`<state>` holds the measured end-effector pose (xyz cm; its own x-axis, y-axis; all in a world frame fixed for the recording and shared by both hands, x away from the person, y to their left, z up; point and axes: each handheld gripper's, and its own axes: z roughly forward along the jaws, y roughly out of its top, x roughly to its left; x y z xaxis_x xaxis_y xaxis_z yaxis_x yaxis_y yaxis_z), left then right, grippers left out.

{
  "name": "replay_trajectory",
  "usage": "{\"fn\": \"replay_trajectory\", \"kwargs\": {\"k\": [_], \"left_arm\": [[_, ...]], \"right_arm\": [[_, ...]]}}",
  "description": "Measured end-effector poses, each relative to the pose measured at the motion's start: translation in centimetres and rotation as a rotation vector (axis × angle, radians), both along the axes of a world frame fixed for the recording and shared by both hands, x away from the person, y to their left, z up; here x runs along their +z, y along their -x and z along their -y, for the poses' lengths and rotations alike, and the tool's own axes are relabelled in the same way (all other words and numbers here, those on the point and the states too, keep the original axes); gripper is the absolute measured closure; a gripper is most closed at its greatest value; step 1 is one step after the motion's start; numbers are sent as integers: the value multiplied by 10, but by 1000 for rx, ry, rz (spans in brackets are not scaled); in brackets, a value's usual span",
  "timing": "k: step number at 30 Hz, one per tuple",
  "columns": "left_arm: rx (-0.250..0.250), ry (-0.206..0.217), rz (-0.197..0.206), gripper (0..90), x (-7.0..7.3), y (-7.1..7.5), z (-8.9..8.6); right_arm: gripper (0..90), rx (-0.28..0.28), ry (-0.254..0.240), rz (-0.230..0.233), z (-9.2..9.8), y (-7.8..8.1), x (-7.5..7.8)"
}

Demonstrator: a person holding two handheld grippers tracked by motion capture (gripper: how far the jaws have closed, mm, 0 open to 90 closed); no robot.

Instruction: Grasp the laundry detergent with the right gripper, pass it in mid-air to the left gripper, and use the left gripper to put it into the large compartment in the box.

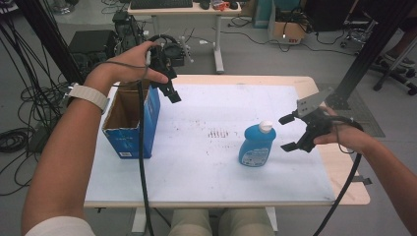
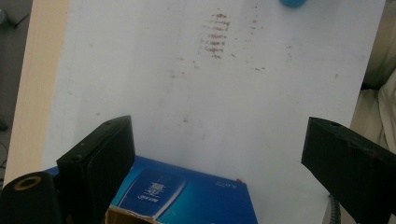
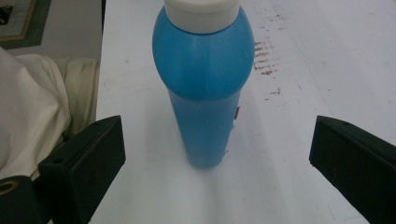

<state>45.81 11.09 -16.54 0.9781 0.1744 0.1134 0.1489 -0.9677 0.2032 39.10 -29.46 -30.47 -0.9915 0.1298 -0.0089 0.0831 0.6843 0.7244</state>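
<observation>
High view shows the right hand-held gripper [image 1: 290, 132] just to the right of an upright blue bottle [image 1: 257, 145] with a white cap [image 1: 265, 126], its jaws spread wide and pointing toward the bottle without touching it. Right gripper view looks along those two black jaws: the blue bottle [image 3: 204, 88] stands ahead of them and centred in the gap, apart from both, on the white tabletop [image 3: 299, 70]. Some brownish marks [image 3: 265, 58] lie on the surface beyond the bottle, to its right in this view.

Over at the left, the left hand-held gripper [image 1: 173, 94] hangs above the near right edge of an open blue cardboard box [image 1: 132, 120], held off the surface and tilted downward. Its jaws also stand wide apart with nothing between them. Left gripper view has the box's blue side [image 2: 187, 196] directly below the jaws, bare tabletop beyond, and the bottom of the bottle [image 2: 293, 2] far ahead at the top edge.
</observation>
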Motion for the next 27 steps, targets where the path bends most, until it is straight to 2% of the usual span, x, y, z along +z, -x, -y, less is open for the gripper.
{"fn": "replay_trajectory", "kwargs": {"k": [3,5,7,12,14,15,17,18,27], "left_arm": [[-2,1,0,100,0,0,0],[0,4,0,100,-1,0,1],[0,3,1,100,-1,0,1],[-1,2,-1,100,-1,0,1],[0,3,-1,100,-2,0,1],[1,2,-2,100,-2,-1,1],[-1,-2,-4,100,-2,-1,1],[-1,-1,-3,100,-2,-1,1],[5,1,-4,100,-2,-1,1]], "right_arm": [[32,1,-14,8,0,0,-2],[32,12,-1,8,0,-1,-2],[32,-5,-34,0,0,0,-5],[31,-4,-54,0,0,0,-9],[32,9,-44,-4,1,-1,-10],[32,-9,-69,-6,1,0,-12],[33,-36,-81,-33,1,2,-14],[34,-24,-75,-30,2,1,-15],[33,-35,-104,-27,3,1,-19]]}}
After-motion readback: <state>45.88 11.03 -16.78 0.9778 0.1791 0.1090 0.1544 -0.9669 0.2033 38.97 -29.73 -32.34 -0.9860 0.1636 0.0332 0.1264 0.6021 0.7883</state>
